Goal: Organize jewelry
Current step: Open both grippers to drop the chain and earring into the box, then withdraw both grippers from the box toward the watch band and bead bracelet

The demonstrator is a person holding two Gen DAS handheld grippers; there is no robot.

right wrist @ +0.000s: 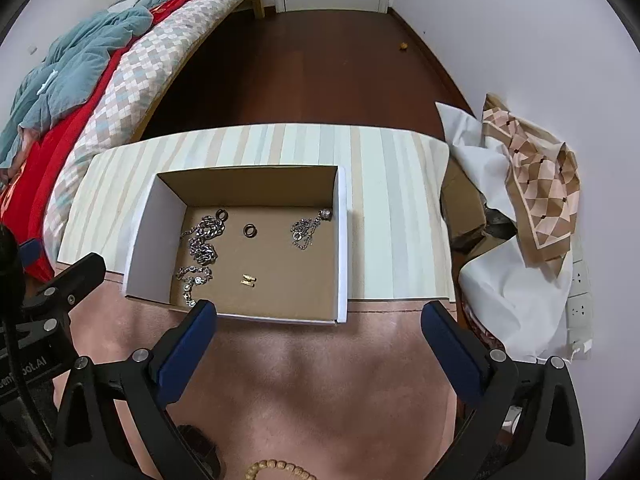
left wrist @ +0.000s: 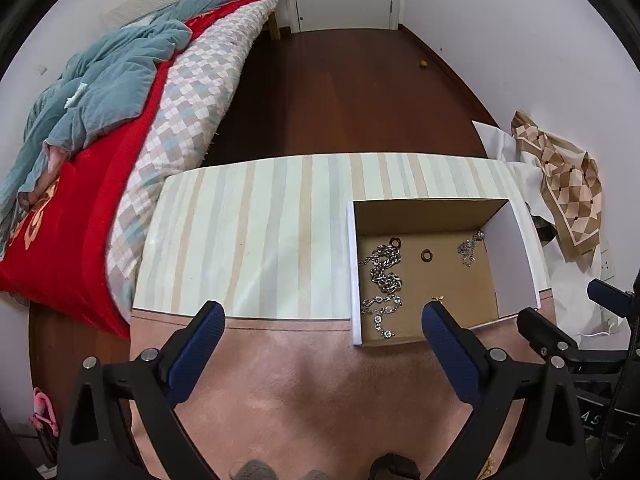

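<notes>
An open cardboard box [right wrist: 340, 240] [left wrist: 354, 272] stands on the table. Inside lie a thick silver chain [right wrist: 204, 240] [left wrist: 384, 270], a gem-studded silver chain [right wrist: 192, 280] [left wrist: 380, 312], a thin silver necklace [right wrist: 306, 228] [left wrist: 468, 248], two dark rings [right wrist: 250, 231] [left wrist: 427, 255], and a small gold piece [right wrist: 249, 280] [left wrist: 438, 299]. A wooden bead string [right wrist: 276, 466] lies near the table's front edge. My left gripper [left wrist: 324, 320] is open and empty, left of the box's near corner. My right gripper [right wrist: 320, 320] is open and empty, just before the box's near wall.
The table has a striped cloth [left wrist: 248, 232] at the back and a pink mat [right wrist: 320, 380] in front. A bed with red and blue covers [left wrist: 100, 120] is on the left. White paper and a patterned scarf [right wrist: 536, 184] are piled at the right.
</notes>
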